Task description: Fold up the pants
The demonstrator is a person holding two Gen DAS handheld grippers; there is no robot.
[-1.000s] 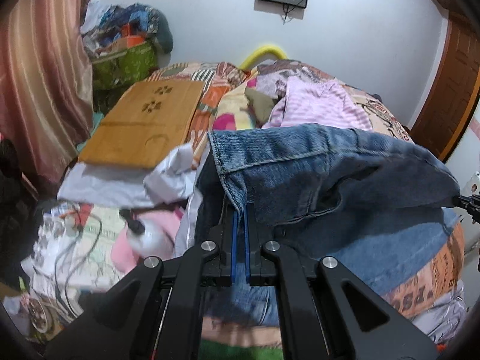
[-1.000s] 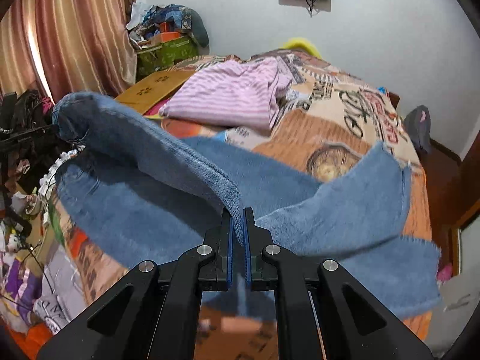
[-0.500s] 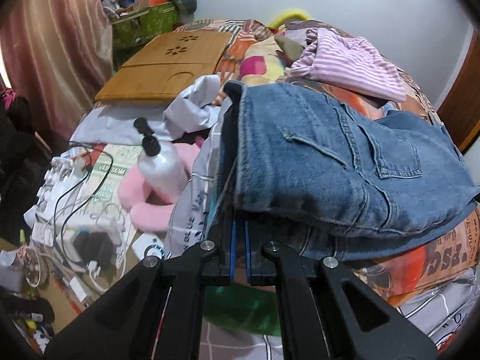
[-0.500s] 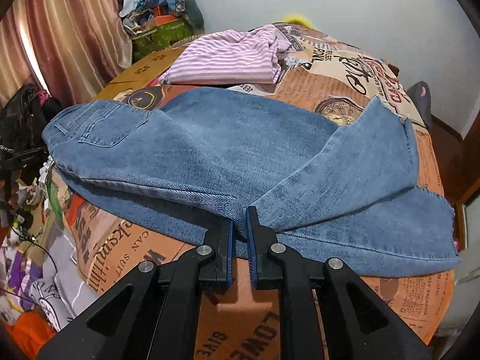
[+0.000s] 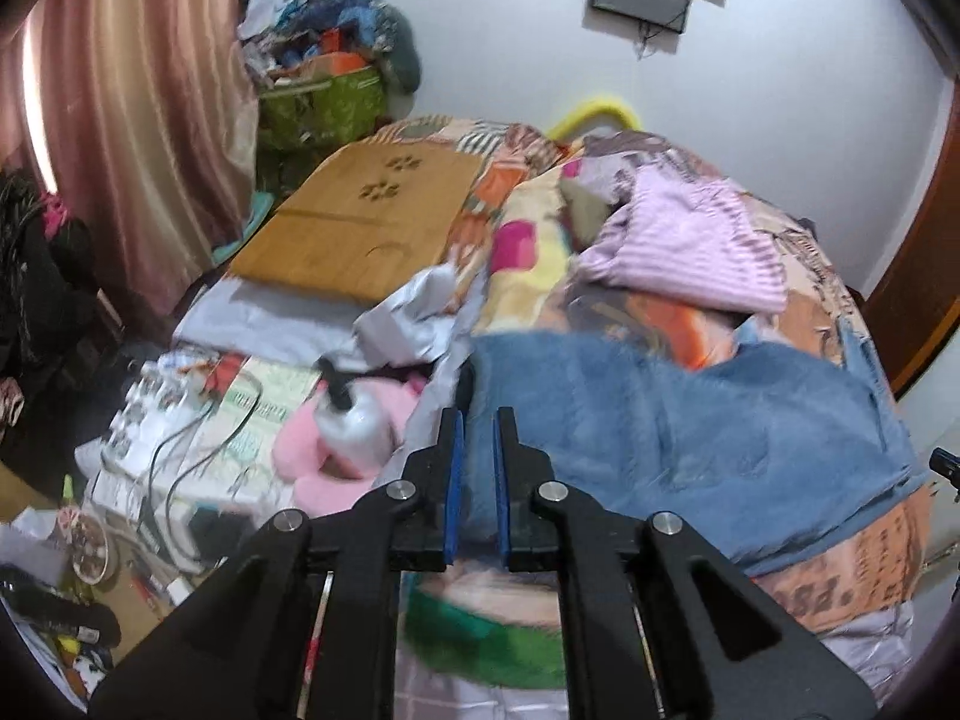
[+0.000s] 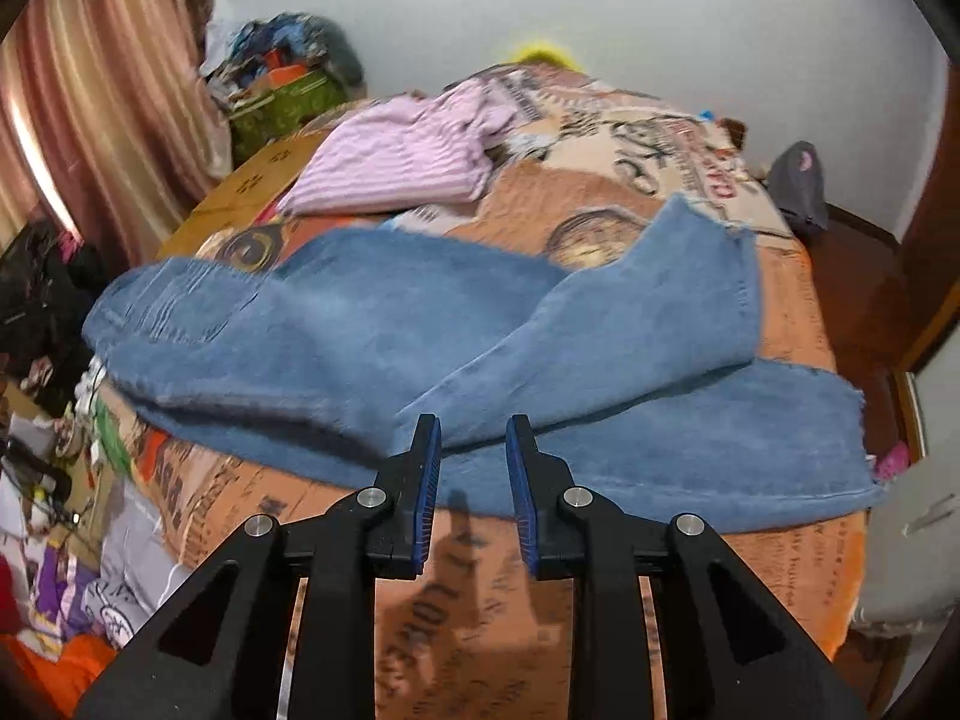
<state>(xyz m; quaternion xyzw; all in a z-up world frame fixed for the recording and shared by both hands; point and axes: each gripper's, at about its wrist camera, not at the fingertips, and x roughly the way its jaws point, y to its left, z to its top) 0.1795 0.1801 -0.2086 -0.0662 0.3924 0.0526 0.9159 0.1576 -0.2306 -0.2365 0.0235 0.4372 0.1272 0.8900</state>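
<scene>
Blue jeans (image 6: 372,330) lie folded lengthwise on the orange patterned bedspread (image 6: 492,588), waist at the left, one leg end lying askew over the other at the right. My right gripper (image 6: 473,438) is open and empty, just above the jeans' near edge at mid-leg. In the left wrist view the jeans (image 5: 690,426) lie flat, and my left gripper (image 5: 478,426) is open a little at their waist corner; denim shows between the fingers, not clamped.
A pink striped garment (image 6: 408,156) lies on the bed behind the jeans. A wooden lap tray (image 5: 360,228) lies at the bed's left. A pump bottle (image 5: 354,420), pink slippers, cables and clutter lie beside the bed. Curtains hang left.
Both grippers lowered the lifted jeans half onto the bed, folding it over. Both then opened, let go, and pulled back slightly.
</scene>
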